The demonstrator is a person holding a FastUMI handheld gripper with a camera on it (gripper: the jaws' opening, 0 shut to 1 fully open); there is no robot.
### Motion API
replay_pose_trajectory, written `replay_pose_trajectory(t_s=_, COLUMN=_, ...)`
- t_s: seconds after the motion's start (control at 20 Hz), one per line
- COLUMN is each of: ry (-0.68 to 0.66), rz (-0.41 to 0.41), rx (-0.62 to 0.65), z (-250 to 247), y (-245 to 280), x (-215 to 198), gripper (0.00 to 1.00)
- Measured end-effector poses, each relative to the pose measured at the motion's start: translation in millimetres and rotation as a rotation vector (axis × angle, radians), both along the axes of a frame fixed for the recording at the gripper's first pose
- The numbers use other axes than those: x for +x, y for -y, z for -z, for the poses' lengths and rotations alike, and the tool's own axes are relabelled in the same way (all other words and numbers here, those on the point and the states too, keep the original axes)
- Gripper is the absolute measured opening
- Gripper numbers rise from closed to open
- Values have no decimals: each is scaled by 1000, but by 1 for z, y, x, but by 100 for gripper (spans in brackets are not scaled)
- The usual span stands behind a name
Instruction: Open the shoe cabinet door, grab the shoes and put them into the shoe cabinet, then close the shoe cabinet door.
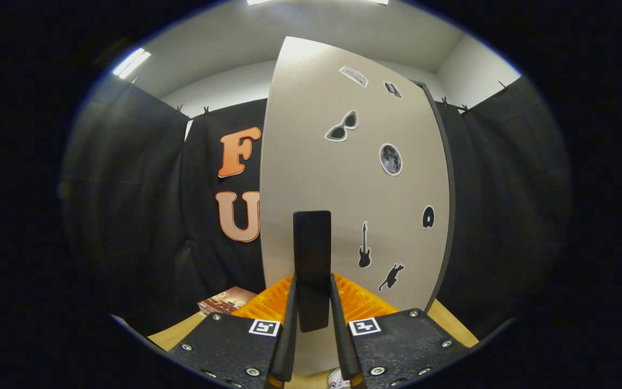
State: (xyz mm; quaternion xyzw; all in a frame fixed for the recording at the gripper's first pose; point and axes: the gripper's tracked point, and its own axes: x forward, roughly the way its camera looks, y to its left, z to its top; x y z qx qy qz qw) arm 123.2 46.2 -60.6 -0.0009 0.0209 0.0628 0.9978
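Fingers (pixel 313 346) first: your gripper's two fingers are closed on the dark, flat, upright bar handle (pixel 312 259), one pressing each side of its lower end. That hold suits pulling or swinging the door by its handle, so you are probably either opening it or closing it; which one cannot be told.

Just behind the fingers, low down, sits an orange ribbed plastic piece (pixel 362 302), purpose unclear. A small book or card with a brown cover (pixel 226 300) lies on the light wooden floor (pixel 173 336) to its side.

Beyond the handle stands the pale grey matte shoe cabinet door (pixel 316 162), tall and dotted with small stickers: sunglasses (pixel 342 128), a moon disc (pixel 391 159), a black guitar (pixel 364 246). A dark strip (pixel 448 216) runs down the door's far side.

Cabinet interior is hidden behind the door from here, so its contents cannot be judged. Shoes: unplaced or placed, you cannot tell. Something white and partly hidden (pixel 337 377) shows between the finger bases; too little to identify.
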Motion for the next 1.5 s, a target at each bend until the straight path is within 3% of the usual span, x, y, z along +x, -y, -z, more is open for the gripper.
replay_pose_trajectory(t_s=0.6, ry=9, rz=18, rx=27, z=-2, y=51, x=-49, gripper=32)
replay_pose_trajectory(t_s=1.05, ry=2, rz=114, rx=42, z=-4, y=124, x=-104, gripper=32)
replay_pose_trajectory(t_s=1.5, ry=29, rz=214, rx=61, z=-6, y=207, x=-130, gripper=32)
